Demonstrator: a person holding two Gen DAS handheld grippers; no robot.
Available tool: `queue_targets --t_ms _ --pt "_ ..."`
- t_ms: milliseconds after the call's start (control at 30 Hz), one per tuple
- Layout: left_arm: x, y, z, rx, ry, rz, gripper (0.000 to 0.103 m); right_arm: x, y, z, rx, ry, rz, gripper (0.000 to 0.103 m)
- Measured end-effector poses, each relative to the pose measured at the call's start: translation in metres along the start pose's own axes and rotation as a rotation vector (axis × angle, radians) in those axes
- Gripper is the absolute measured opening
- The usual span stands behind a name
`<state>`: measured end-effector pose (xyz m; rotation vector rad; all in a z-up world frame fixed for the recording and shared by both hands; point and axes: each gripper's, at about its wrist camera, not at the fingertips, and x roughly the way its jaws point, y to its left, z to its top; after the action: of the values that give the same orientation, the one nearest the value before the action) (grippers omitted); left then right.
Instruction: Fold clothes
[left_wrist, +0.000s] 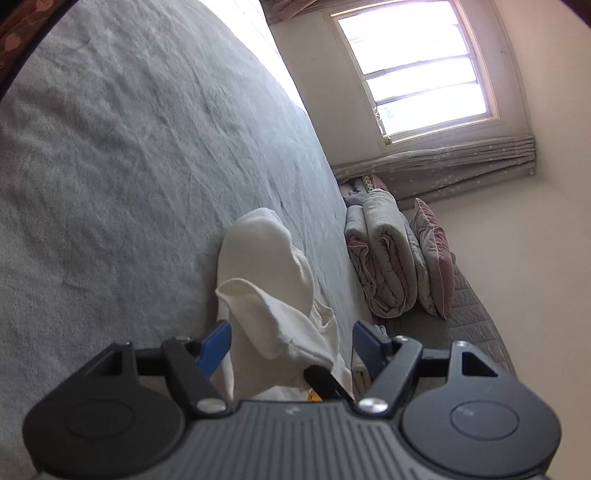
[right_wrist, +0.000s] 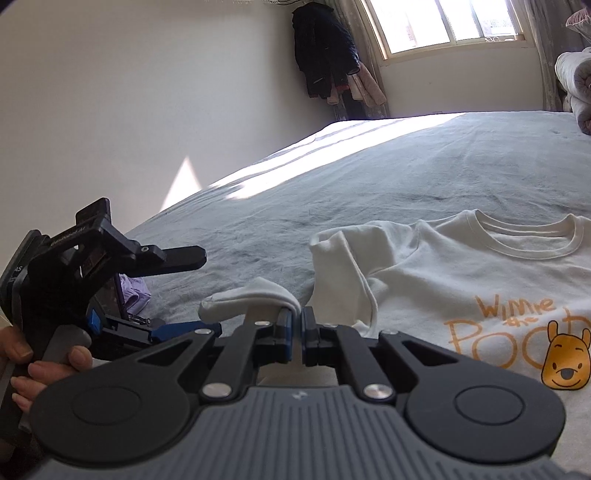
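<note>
A cream T-shirt (right_wrist: 461, 280) with an orange bear print lies front up on the grey bed sheet (right_wrist: 369, 177). Its near sleeve (right_wrist: 340, 266) is lifted and bunched. My right gripper (right_wrist: 295, 325) is shut on a fold of that sleeve's cloth, which drapes over its left finger. In the left wrist view the same white sleeve (left_wrist: 266, 280) rises between the blue pads (left_wrist: 216, 347) of my left gripper (left_wrist: 291, 345). That gripper stands open, with its right pad clear of the cloth. A black fingertip (left_wrist: 321, 380) of the right gripper shows beneath the cloth.
A hand (right_wrist: 48, 365) holds the left gripper at the left edge of the right wrist view. Folded quilts and a pillow (left_wrist: 391, 258) are stacked at the bed's end. Dark jackets (right_wrist: 325, 55) hang by the window. A purple item (right_wrist: 135, 295) lies on the sheet.
</note>
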<state>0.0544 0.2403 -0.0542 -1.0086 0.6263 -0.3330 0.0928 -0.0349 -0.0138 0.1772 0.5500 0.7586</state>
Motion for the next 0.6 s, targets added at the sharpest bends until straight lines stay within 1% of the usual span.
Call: queue_targets --t_ms 100,167,267,333,433,533,600 --pt "0.002 -0.017 0.002 0.187 0.022 0.004 0.079 -0.005 -0.008 0.008 0.042 -0.021 0.033 0.004" --pt "-0.001 -0.029 -0.002 0.346 0.041 0.017 0.080 -0.009 -0.016 0.013 0.076 -0.024 0.055 0.004" --pt "-0.007 -0.042 -0.011 0.577 0.037 0.089 0.080 -0.017 -0.022 0.017 0.064 -0.028 0.081 0.004" --pt "-0.012 -0.044 -0.013 0.670 0.026 0.129 0.080 -0.021 -0.024 0.020 0.032 -0.020 0.107 0.004" --pt "-0.015 -0.047 -0.006 0.718 -0.002 0.163 0.080 -0.024 -0.026 0.023 -0.018 0.008 0.158 0.004" --pt "-0.016 -0.056 -0.008 0.840 0.003 0.222 0.080 -0.026 -0.025 0.024 -0.093 0.059 0.185 0.004" --pt "-0.006 -0.064 -0.012 0.923 0.035 0.264 0.080 -0.024 -0.027 0.022 -0.140 0.115 0.178 0.004"
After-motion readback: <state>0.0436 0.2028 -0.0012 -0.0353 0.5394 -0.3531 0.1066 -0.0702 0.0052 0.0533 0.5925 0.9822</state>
